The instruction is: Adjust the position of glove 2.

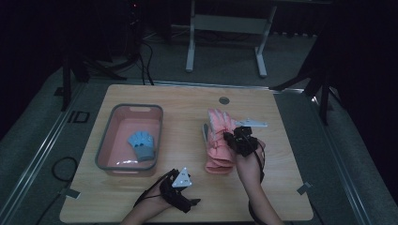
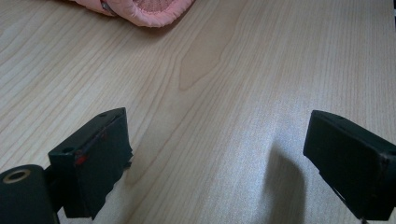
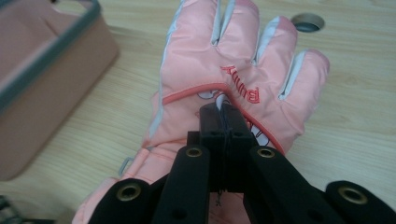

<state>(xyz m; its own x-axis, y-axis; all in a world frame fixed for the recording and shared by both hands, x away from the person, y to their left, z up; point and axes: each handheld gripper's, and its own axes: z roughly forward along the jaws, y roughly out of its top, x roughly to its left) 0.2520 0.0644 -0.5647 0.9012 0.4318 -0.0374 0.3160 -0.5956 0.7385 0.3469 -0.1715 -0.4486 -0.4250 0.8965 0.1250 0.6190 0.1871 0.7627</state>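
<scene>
The room is dark, with grey carpet around a light wooden table (image 1: 187, 197) and a white table frame (image 1: 225, 28) standing far behind it. On the left part of the table stands a pink plastic basin (image 1: 105, 140) with a grey rim, and a small blue glove (image 1: 142, 145) lies inside it. To the right of the basin, around the middle of the table, lies a pink winter glove (image 3: 224, 51) with grey strips between its fingers and red letters on its back; its fingers point to the far side, toward a round cable hole (image 1: 224, 100) in the tabletop. The right gripper (image 3: 223, 109) is over the back of this glove, at its right side in the high view; its jaws are pressed together, and their tips touch the fabric near the red letters, but I cannot tell if some fabric is pinched between them. The left gripper (image 2: 215, 154) rests low at the near edge of the table, well apart from the pink glove, with its jaws spread wide and only bare wood between them.
</scene>
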